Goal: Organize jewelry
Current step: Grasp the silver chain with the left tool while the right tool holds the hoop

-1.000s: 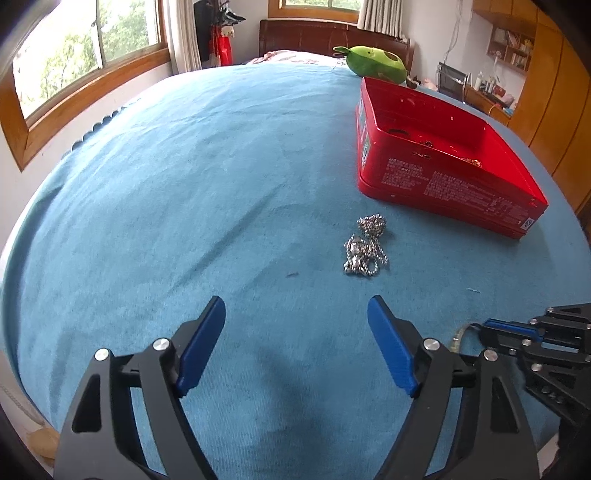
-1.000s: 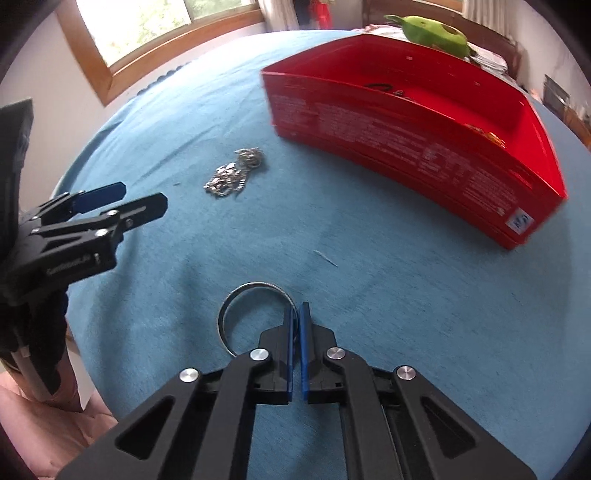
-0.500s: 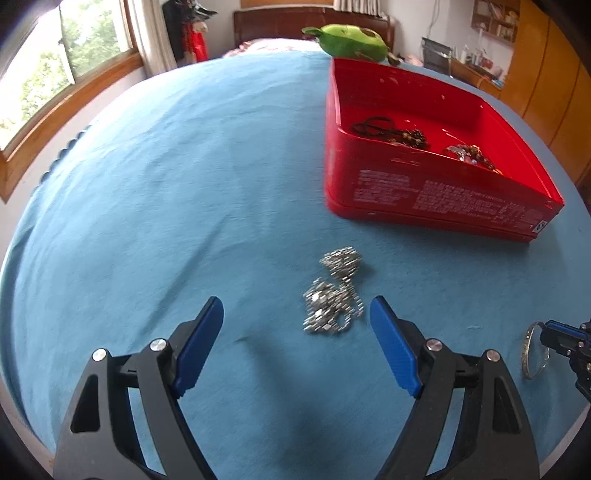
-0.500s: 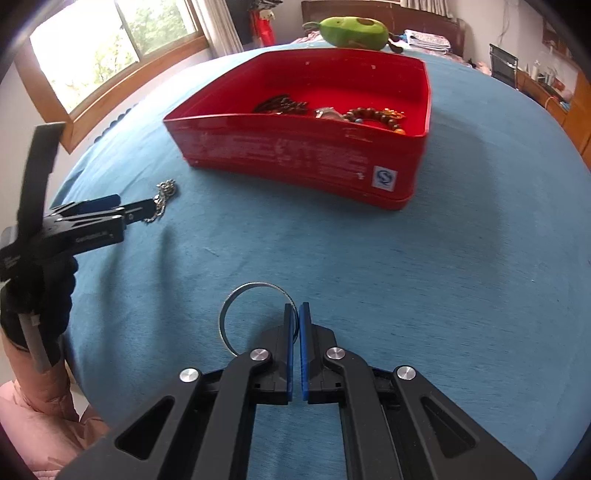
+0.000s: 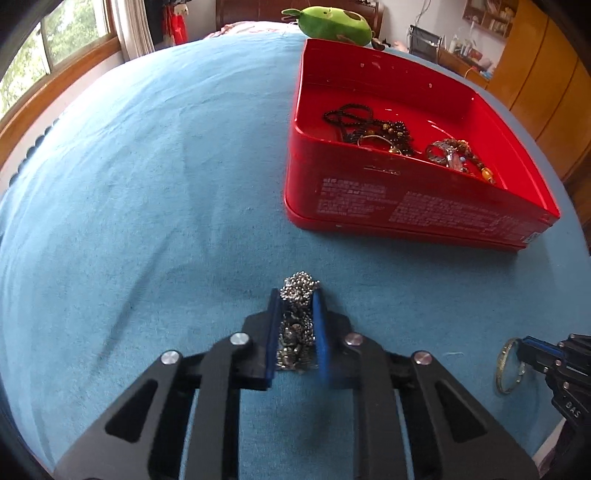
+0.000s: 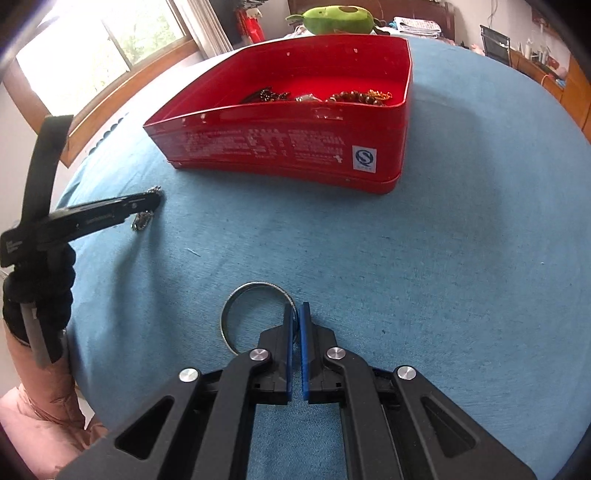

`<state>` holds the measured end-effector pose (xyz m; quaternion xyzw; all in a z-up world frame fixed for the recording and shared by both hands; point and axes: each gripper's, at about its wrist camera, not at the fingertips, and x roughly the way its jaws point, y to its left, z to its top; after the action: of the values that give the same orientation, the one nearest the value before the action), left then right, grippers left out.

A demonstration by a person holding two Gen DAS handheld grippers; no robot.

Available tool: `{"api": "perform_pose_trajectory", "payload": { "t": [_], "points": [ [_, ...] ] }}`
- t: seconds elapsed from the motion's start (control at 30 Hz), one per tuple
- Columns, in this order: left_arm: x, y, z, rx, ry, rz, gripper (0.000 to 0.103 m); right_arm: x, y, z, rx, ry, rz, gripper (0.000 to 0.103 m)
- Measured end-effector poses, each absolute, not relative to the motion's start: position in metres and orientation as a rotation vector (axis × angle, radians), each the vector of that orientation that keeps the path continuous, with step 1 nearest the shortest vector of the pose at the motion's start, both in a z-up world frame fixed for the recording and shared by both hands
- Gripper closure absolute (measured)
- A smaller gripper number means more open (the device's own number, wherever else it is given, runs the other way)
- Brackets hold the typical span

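Observation:
My left gripper is shut on a bunched silver chain low over the blue cloth; it also shows in the right wrist view with the chain hanging under it. My right gripper is shut on a thin metal bangle, which sticks out to its left; the bangle shows in the left wrist view too. The red tin box stands ahead and holds dark bead necklaces and other bracelets.
The blue cloth covers a round table whose edge curves close behind both grippers. A green plush toy lies beyond the box. A window and wooden frame are at the left, wooden cupboards at the right.
My left gripper moved forward over the silver chain and shut on it. My right gripper kept its hold on the bangle and swung so the box is more central.

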<state>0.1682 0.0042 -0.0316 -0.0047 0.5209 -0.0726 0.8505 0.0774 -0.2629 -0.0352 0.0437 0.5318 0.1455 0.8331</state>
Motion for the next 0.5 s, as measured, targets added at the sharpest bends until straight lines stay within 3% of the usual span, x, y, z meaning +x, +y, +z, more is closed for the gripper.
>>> {"api": "perform_pose_trajectory", "payload": {
  "t": [0.5],
  "points": [
    [0.116,0.008,-0.018,-0.077,1.06,-0.236,0.092,0.072,-0.265,-0.028,0.09,1.14,0.295,0.096]
  ]
}}
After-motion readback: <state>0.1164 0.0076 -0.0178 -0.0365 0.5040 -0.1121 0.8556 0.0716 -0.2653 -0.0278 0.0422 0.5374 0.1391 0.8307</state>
